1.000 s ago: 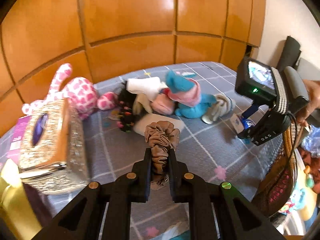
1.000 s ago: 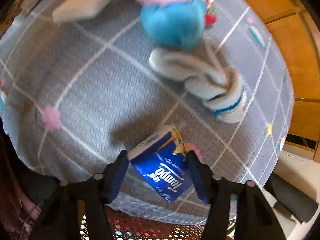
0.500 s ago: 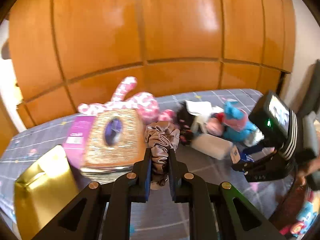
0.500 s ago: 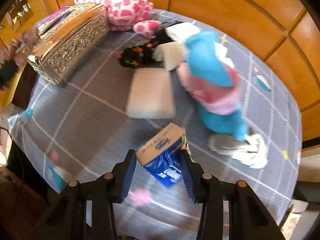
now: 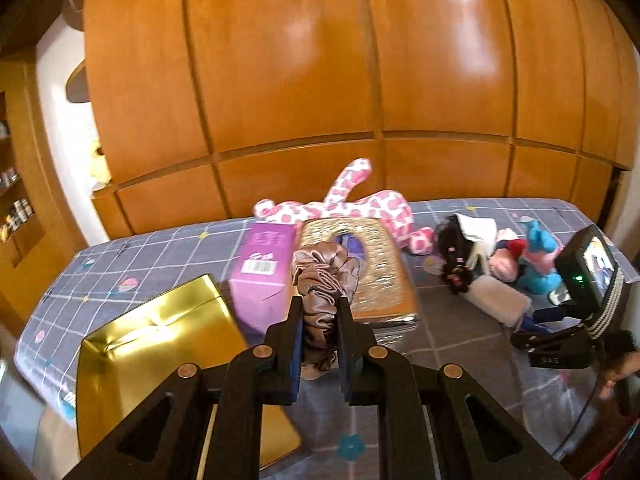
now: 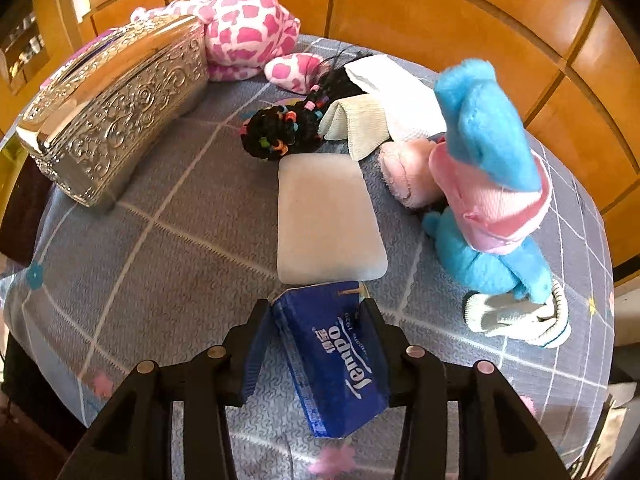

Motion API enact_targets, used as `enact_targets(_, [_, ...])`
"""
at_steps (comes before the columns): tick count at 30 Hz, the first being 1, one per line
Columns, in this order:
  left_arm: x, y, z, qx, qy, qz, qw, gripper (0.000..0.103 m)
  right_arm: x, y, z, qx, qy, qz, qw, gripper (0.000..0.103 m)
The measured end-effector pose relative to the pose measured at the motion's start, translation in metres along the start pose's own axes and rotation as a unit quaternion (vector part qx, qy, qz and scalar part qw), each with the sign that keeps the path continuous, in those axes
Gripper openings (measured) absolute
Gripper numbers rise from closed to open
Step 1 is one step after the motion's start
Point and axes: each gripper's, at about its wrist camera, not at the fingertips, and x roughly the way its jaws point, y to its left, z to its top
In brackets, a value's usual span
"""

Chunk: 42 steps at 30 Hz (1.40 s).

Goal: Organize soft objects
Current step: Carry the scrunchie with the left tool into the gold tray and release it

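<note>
My left gripper [image 5: 319, 312] is shut on a brown satin scrunchie [image 5: 324, 280] and holds it above the table, in front of the silver embossed box [image 5: 372, 268] and right of the open gold tin [image 5: 160, 344]. My right gripper [image 6: 316, 312] is shut on a blue Tempo tissue pack [image 6: 336, 356], just in front of a white sponge pad [image 6: 324, 220]. It also shows at the right of the left wrist view [image 5: 560, 336]. A pink spotted plush [image 6: 244, 20], a blue and pink plush [image 6: 492, 184], a black beaded hairpiece [image 6: 280, 128], white cloths [image 6: 392, 100] and a rolled sock [image 6: 520, 316] lie on the table.
A purple carton [image 5: 262, 272] lies between the gold tin and the silver box [image 6: 116, 108]. The table carries a grey checked cloth [image 6: 160, 264]. Orange wood panelling [image 5: 320, 80] runs behind the table. The table edge is close below my right gripper.
My left gripper swung left with the scrunchie, bringing the gold tin and purple carton into view. My right gripper lifted the tissue pack and moved back toward the sponge pad.
</note>
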Motion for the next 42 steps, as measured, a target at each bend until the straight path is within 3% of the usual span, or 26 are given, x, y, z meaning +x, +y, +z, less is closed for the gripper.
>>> enact_targets(8, [0.008,0.029,-0.009,-0.021,0.017,0.035,0.9990,0.015,0.014,0.000,-0.002,0.011,-0.013,-0.006,1.000,0.049])
enact_targets(20, [0.035,0.071,-0.025,-0.054,0.051,0.080,0.9940,0.015,-0.004,-0.001,-0.018,0.006,-0.018,-0.017,1.000,0.049])
enact_targets(31, [0.086,0.117,-0.037,-0.082,0.102,0.128,0.9831,0.016,-0.006,0.002,-0.020,-0.002,-0.022,-0.025,0.999,0.049])
enact_targets(33, [0.101,0.132,-0.037,-0.105,0.122,0.122,0.9794,0.018,-0.006,0.003,-0.020,-0.003,-0.023,-0.028,0.999,0.049])
enact_targets(37, [0.112,0.152,-0.035,-0.137,0.130,0.123,0.9742,0.030,-0.006,0.005,-0.021,0.000,-0.026,-0.030,0.999,0.049])
enact_targets(39, [0.109,0.159,-0.033,-0.151,0.124,0.121,0.9731,0.062,-0.006,0.006,-0.022,0.002,-0.028,-0.032,0.999,0.049])
enact_targets(42, [0.097,0.161,-0.032,-0.167,0.106,0.123,0.9726,0.081,-0.007,0.006,-0.022,0.001,-0.029,-0.035,0.999,0.049])
